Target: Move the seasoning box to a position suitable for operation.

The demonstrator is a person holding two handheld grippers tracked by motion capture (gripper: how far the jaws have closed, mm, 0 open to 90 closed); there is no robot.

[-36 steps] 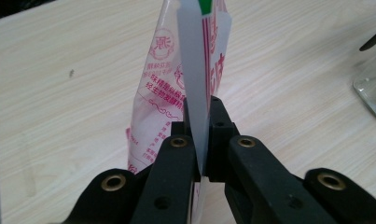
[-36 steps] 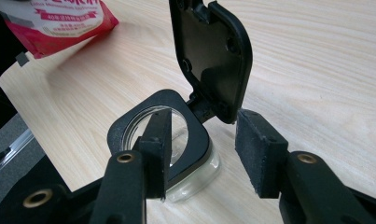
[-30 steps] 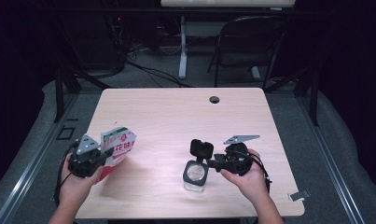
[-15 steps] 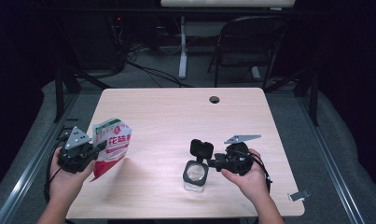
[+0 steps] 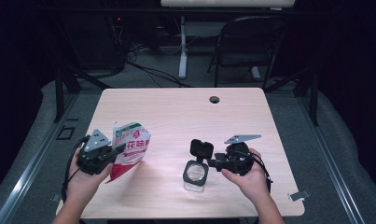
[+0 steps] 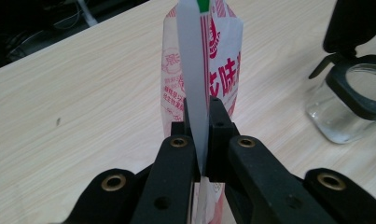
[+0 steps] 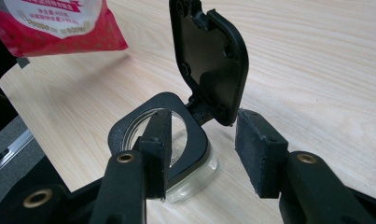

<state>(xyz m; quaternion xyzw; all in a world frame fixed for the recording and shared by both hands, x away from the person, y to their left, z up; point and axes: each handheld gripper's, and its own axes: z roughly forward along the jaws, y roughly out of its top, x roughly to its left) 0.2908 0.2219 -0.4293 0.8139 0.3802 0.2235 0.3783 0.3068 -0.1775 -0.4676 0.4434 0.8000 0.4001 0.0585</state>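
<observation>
Near the left edge of the pale wooden bench (image 5: 176,112), the left gripper (image 6: 200,135) has its jaws pinched tight on the edge of a red-and-white printed plastic pouch (image 5: 129,147), holding it upright, lifted off the wood. Toward the near edge, right of centre, stands a small clear glass jar (image 5: 195,176) with a black collar and its black flip lid (image 5: 202,148) raised. The right gripper (image 7: 209,149) has its jaws spread apart around the lid's hinge, gripping nothing.

On the bench (image 5: 176,112), the left tool (image 5: 116,149) grips a red-and-white pouch (image 5: 129,148) at 8 o'clock; a glass jar (image 5: 195,176), black lid flipped up, sits at 5 o'clock by the right tool (image 5: 213,162).
</observation>
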